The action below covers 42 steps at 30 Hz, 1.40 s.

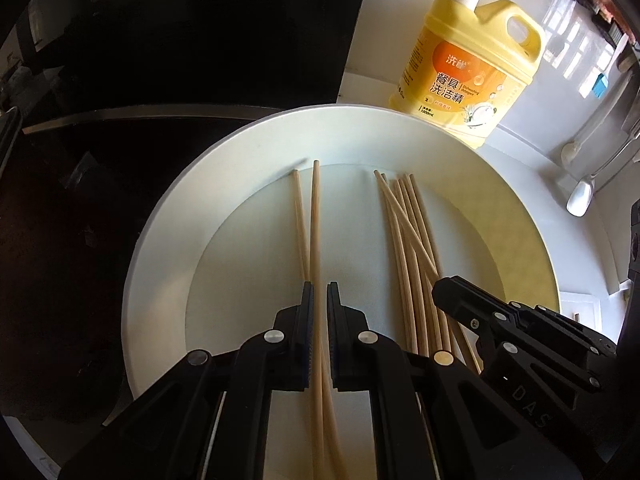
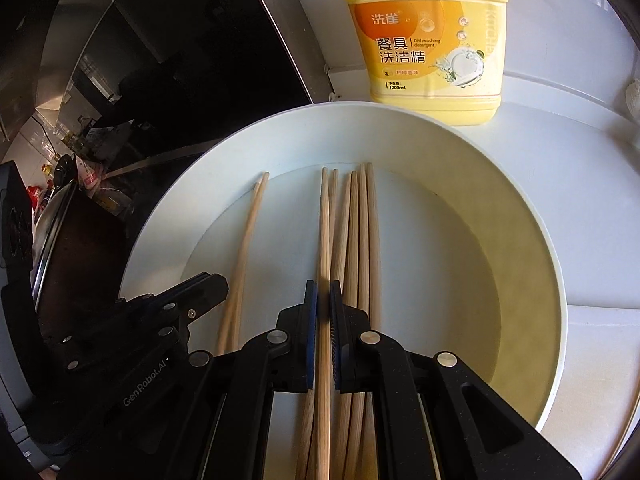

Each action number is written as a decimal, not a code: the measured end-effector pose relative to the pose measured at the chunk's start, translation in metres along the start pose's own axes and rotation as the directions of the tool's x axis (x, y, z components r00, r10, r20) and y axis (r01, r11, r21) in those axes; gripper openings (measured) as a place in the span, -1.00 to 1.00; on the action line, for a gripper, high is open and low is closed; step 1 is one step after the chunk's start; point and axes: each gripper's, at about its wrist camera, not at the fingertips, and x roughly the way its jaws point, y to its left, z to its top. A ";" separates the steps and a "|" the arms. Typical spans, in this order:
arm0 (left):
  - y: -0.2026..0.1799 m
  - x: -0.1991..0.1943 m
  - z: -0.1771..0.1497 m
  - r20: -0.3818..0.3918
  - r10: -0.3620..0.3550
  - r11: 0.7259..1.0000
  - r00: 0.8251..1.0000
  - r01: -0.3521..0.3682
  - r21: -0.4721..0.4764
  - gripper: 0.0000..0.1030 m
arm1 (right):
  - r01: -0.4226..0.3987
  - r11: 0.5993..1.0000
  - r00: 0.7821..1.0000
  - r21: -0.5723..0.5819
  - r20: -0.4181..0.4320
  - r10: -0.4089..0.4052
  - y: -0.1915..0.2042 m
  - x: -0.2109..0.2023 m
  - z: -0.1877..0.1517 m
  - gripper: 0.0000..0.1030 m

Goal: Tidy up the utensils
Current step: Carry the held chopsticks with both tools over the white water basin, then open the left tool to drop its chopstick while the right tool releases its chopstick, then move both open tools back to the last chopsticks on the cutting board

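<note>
Pale wooden chopsticks lie in a large white plate [image 1: 168,216]. My left gripper [image 1: 320,294] is shut on one chopstick [image 1: 315,220], which runs forward between its pads. A second chopstick [image 1: 298,220] lies just left of it. Several more form a bundle [image 1: 404,240] to the right, with the tip of my right gripper [image 1: 452,288] over its near end. In the right wrist view, my right gripper [image 2: 323,294] is shut on the leftmost chopstick [image 2: 323,220] of that bundle [image 2: 362,240]. The left gripper [image 2: 200,288] sits beside the pair [image 2: 248,240].
A yellow dish detergent bottle [image 2: 428,48] stands right behind the plate [image 2: 520,184] on the white counter. White spoons [image 1: 580,196] lie at the far right. A black glass hob [image 1: 120,140] and a pot lid [image 2: 52,220] are on the left.
</note>
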 end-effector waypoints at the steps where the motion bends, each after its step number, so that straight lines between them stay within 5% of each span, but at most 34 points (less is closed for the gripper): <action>1: -0.001 0.001 0.000 -0.004 0.001 1.000 1.000 -0.001 0.002 -0.86 | 0.000 1.000 1.000 0.003 -0.003 0.000 -0.001 0.000 0.000 -0.88; 5: -0.002 0.005 -0.001 -0.018 0.009 1.000 1.000 -0.009 0.004 -0.82 | 0.004 1.000 1.000 0.010 -0.018 -0.004 -0.003 0.002 0.000 -0.85; 8: -0.002 0.003 -0.002 -0.021 0.022 1.000 1.000 -0.022 0.000 -0.39 | 0.021 1.000 1.000 0.008 -0.003 -0.021 -0.003 -0.002 0.000 -0.51; 10: 0.002 -0.001 -0.003 -0.010 0.038 0.999 0.999 -0.038 -0.015 -0.01 | 0.031 1.000 0.999 0.005 0.011 -0.031 -0.005 -0.006 0.000 -0.50; 13: 0.006 -0.009 -0.004 0.005 0.049 0.999 0.999 -0.049 -0.020 0.13 | 0.041 0.999 0.999 0.002 0.029 -0.041 -0.008 -0.014 -0.001 -0.49; 24: 0.023 -0.028 -0.012 0.019 0.079 0.996 0.997 -0.078 -0.043 0.31 | 0.064 0.998 0.997 -0.003 0.036 -0.064 -0.013 -0.026 -0.011 -0.39; 42: 0.036 -0.072 -0.024 0.092 0.056 0.998 0.994 -0.053 -0.037 0.81 | 0.157 0.987 0.978 -0.023 0.140 -0.152 0.003 -0.078 -0.042 0.24</action>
